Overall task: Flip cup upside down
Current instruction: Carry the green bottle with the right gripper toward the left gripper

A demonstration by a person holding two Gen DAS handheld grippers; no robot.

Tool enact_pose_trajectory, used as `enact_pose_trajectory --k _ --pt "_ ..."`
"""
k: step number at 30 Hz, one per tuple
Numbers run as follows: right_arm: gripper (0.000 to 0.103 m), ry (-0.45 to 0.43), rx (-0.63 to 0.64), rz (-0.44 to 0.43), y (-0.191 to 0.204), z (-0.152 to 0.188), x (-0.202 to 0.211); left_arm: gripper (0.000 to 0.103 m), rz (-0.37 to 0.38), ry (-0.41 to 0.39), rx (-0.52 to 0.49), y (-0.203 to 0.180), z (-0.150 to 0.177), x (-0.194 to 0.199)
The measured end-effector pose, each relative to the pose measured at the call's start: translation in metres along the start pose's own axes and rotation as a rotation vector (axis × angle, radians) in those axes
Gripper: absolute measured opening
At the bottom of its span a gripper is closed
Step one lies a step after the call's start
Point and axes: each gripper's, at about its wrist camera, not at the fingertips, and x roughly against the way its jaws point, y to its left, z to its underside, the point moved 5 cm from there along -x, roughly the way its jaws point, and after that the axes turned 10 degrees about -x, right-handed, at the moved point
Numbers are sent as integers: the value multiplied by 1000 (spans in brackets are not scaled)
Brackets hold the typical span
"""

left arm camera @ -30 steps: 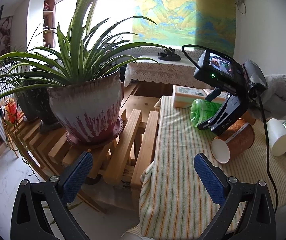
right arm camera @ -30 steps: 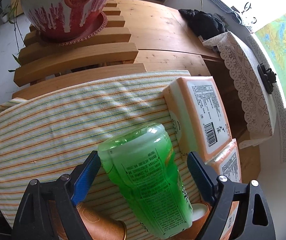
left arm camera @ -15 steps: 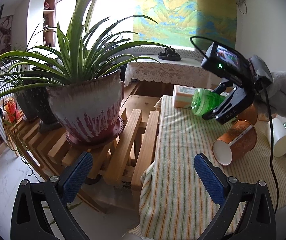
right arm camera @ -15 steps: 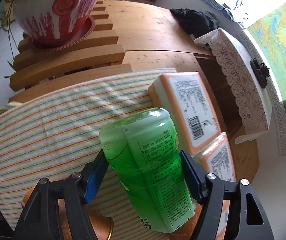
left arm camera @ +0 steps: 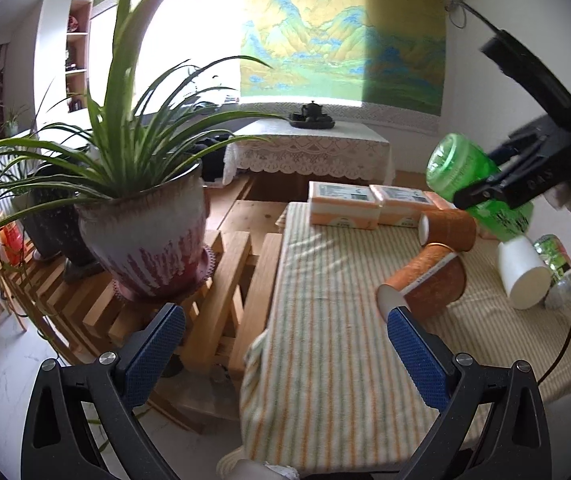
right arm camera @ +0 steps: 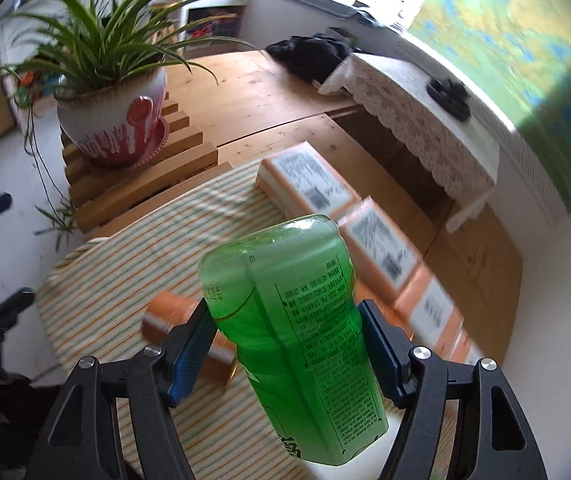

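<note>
The right gripper [right arm camera: 285, 344], clenched on the green cup [right arm camera: 289, 320], has lifted it clear of the striped cloth [left arm camera: 325, 320] since a second ago, base tipped away from its fingers: the flip looks begun. Label print is unreadable. The left gripper [left arm camera: 285, 344] hangs spread, empty.

The green translucent cup [right arm camera: 297, 340] — printed label, closed base pointing away — is held tilted, clear above the desk [left arm camera: 325, 320].
</note>
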Motion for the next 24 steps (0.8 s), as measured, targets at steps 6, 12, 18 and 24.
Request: enact_pose_trajectory --k 6,12,18,24 --pt "67 76 -283 -142 -9 74 6 103 69 -1 -56 -29 -4 10" --pt "68 163 -538 -331 -5 125 -17 103 145 43 -76 -54 -2 7" --pt "68 169 -666 -395 -5 143 -32 103 190 76 -94 -69 2 4" --pt "68 154 -716 -389 -12 146 -35 103 226 103 -86 -74 2 -2"
